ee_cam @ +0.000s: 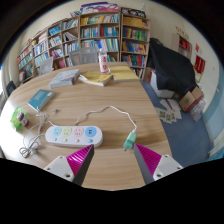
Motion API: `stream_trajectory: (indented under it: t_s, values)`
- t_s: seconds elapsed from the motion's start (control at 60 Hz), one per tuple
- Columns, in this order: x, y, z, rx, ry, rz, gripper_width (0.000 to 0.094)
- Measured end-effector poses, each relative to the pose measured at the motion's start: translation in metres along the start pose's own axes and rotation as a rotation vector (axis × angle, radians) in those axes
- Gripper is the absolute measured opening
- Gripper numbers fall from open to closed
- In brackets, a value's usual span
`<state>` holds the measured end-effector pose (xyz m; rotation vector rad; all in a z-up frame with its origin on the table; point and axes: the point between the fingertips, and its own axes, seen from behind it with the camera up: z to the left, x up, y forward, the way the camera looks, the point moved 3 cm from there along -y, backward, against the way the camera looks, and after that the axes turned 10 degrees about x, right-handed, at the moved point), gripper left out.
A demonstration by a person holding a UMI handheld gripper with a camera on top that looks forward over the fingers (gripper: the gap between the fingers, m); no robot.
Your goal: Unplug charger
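A white power strip (pixel 72 133) with coloured sockets lies on the round wooden table (pixel 110 165), just ahead of my left finger. A small green-white charger plug (pixel 130 140) lies on the table ahead of my right finger, its white cable (pixel 113 108) looping back over the table toward the strip. It is apart from the strip. My gripper (pixel 113 160) is open, with bare table between the pink pads (pixel 150 157). Nothing is held.
A green-white object (pixel 18 118) sits left of the strip. A teal book (pixel 41 98), stacked books (pixel 65 77), a flat book (pixel 98 79) and a pink-white carton (pixel 103 62) lie further back. Bookshelves (pixel 100 35) line the far wall. A dark chair (pixel 168 68) stands to the right.
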<state>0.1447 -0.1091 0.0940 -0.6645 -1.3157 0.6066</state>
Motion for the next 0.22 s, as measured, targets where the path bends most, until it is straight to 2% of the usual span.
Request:
stream_trajectory:
  t_s: [0.217]
  values:
    - [-0.024,-0.101,0.022,-0.043,0.107,-0.062,0.0846]
